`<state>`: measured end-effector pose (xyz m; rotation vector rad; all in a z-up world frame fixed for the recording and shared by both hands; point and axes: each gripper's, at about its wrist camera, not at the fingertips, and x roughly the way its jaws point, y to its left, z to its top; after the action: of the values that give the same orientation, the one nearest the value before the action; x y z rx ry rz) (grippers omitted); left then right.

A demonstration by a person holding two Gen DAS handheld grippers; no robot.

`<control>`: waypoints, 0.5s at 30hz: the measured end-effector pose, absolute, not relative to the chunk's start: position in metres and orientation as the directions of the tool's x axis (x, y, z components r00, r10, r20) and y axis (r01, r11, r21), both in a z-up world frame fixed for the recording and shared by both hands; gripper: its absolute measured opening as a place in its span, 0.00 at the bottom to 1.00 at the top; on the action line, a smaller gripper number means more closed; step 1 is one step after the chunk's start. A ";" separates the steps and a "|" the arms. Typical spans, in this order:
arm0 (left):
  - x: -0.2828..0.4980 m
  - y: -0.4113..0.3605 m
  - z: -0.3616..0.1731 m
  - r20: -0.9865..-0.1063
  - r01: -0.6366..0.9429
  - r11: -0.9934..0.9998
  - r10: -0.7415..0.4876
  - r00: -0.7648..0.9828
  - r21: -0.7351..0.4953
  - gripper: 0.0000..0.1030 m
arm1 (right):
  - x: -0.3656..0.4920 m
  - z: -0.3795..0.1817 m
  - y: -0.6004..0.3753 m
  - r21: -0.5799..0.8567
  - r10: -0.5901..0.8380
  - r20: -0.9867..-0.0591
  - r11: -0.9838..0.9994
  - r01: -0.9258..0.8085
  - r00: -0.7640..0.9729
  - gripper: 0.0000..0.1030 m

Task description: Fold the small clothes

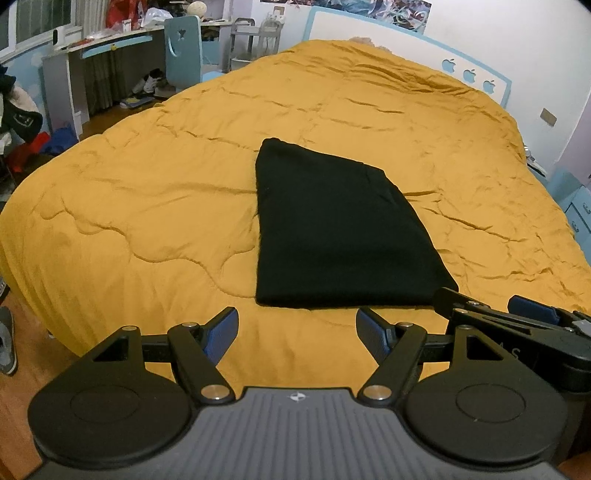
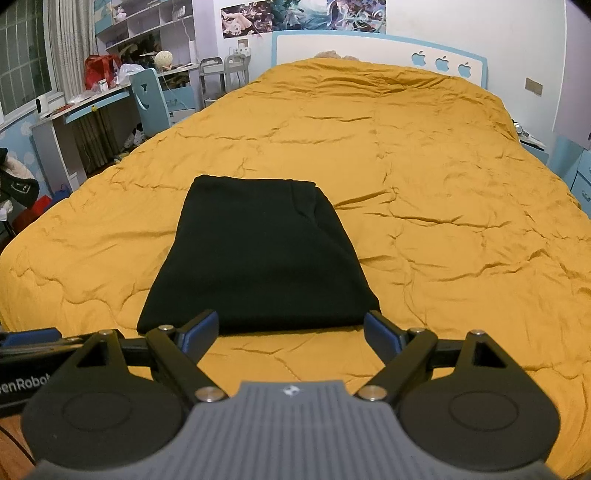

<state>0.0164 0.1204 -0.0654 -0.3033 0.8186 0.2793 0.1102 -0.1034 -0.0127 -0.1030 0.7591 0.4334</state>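
Black garment (image 2: pixel 255 254) flat on yellow quilt (image 2: pixel 443 192), left gripper (image 1: pixel 297 328) and right gripper (image 2: pixel 291 332) both spread, empty, just short of near hem; risk: pinching quilt along with cloth, dragging layers askew

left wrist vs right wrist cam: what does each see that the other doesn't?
Left wrist only: the right gripper entering at its right edge, beside the garment's near corner, and grey shoes on the floor.
Right wrist only: wall shelves above the desk and a window.
Both: the folded black garment on the yellow quilt, blue chair, apple-cutout headboard, each camera's own open gripper.
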 end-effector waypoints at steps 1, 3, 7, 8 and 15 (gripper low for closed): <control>0.016 0.120 -0.066 -0.748 -0.358 0.921 0.126 0.652 -0.156 0.83 | 0.110 -0.013 -0.103 0.064 0.343 -0.686 0.907 -0.416 0.642 0.79; 0.016 0.121 -0.066 -0.746 -0.356 0.922 0.127 0.653 -0.155 0.83 | 0.110 -0.013 -0.103 0.063 0.341 -0.687 0.907 -0.415 0.642 0.79; 0.015 0.121 -0.067 -0.749 -0.361 0.920 0.130 0.650 -0.153 0.83 | 0.110 -0.013 -0.103 0.061 0.341 -0.686 0.907 -0.416 0.643 0.79; 0.015 0.121 -0.067 -0.749 -0.361 0.920 0.133 0.649 -0.150 0.83 | 0.110 -0.013 -0.103 0.060 0.340 -0.686 0.907 -0.416 0.643 0.79; 0.017 0.120 -0.067 -0.753 -0.365 0.922 0.146 0.642 -0.132 0.83 | 0.109 -0.015 -0.100 0.050 0.331 -0.690 0.909 -0.414 0.643 0.79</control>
<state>0.0170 0.1198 -0.0673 -0.2847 0.8263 0.2955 0.1088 -0.1004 -0.0153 -0.1160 0.7618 0.4256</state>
